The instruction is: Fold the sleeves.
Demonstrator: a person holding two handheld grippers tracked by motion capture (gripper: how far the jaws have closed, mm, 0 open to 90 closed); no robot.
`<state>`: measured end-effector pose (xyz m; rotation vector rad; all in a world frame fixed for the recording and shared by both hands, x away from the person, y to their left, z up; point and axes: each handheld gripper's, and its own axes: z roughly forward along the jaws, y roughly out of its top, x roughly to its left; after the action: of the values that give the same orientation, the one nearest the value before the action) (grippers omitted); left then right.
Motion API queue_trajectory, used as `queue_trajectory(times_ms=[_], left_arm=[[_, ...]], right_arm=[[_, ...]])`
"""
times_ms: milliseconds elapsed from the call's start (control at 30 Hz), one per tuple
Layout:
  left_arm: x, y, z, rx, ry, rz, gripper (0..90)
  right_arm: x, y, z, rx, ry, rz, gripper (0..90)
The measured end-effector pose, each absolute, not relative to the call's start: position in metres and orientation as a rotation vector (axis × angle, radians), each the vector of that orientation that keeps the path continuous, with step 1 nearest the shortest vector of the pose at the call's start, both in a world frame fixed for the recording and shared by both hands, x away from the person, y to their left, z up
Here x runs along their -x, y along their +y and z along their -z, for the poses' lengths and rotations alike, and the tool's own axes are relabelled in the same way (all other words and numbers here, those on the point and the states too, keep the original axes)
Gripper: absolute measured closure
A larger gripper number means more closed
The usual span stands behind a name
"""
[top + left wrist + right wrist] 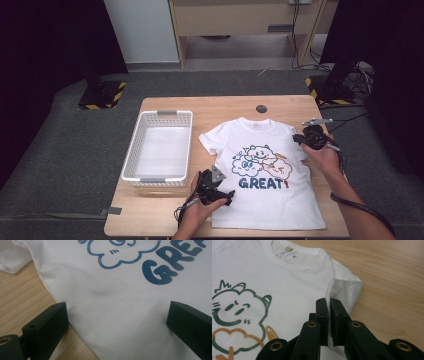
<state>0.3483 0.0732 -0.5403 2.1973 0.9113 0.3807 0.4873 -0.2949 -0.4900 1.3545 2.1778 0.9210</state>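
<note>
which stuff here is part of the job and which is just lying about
In use:
white t-shirt
right gripper, shut on its sleeve
left gripper, open over its side edge

Lying about:
white basket
dark round disc

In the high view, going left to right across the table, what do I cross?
white basket → left gripper, jaws open at the shirt's edge → white T-shirt → right gripper, shut on its sleeve.

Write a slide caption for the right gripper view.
Right gripper shut on the white T-shirt's sleeve, lifting it off the wooden table.
</note>
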Motion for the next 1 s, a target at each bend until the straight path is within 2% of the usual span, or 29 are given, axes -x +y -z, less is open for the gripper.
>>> queue_trajectory(times_ms=[200,433,500,533,567,667,700,767,1000], left_arm=[[-0.348,0.073,0.540,-2.197,0.913,-0.381,3.5],[-0.348,0.073,0.540,-2.197,0.912,-0.381,3.5],[-0.348,0.073,0.540,-2.197,0.911,-0.380,3.5],[-0.348,0.073,0.540,-2.197,0.911,-0.380,3.5],[-0.348,0.073,0.540,-2.198,0.911,-0.380,3.5],[-0.348,0.073,0.540,-2.196,0.914,-0.382,3.5],[-0.348,0.073,0.540,-2.196,0.915,-0.382,3.5],[-0.348,0.073,0.540,-2.196,0.916,-0.382,3.5],[-0.348,0.073,0.540,-2.194,0.920,-0.384,3.5]], right_arm=[[-0.503,-0.258,0.497,-1.388,2.194,-0.808,85.1],[-0.516,-0.243,0.504,-1.449,2.162,-0.765,80.7],[-0.517,-0.242,0.503,-1.443,2.149,-0.793,69.5],[-0.517,-0.242,0.503,-1.443,2.149,-0.793,69.5],[-0.515,-0.244,0.499,-1.446,2.135,-0.830,57.4],[-0.511,-0.248,0.494,-1.433,2.130,-0.868,49.5],[-0.506,-0.252,0.489,-1.417,2.140,-0.906,40.5],[-0.500,-0.256,0.485,-1.412,2.140,-0.941,31.9],[-0.479,-0.265,0.493,-1.379,2.182,-0.982,16.9]])
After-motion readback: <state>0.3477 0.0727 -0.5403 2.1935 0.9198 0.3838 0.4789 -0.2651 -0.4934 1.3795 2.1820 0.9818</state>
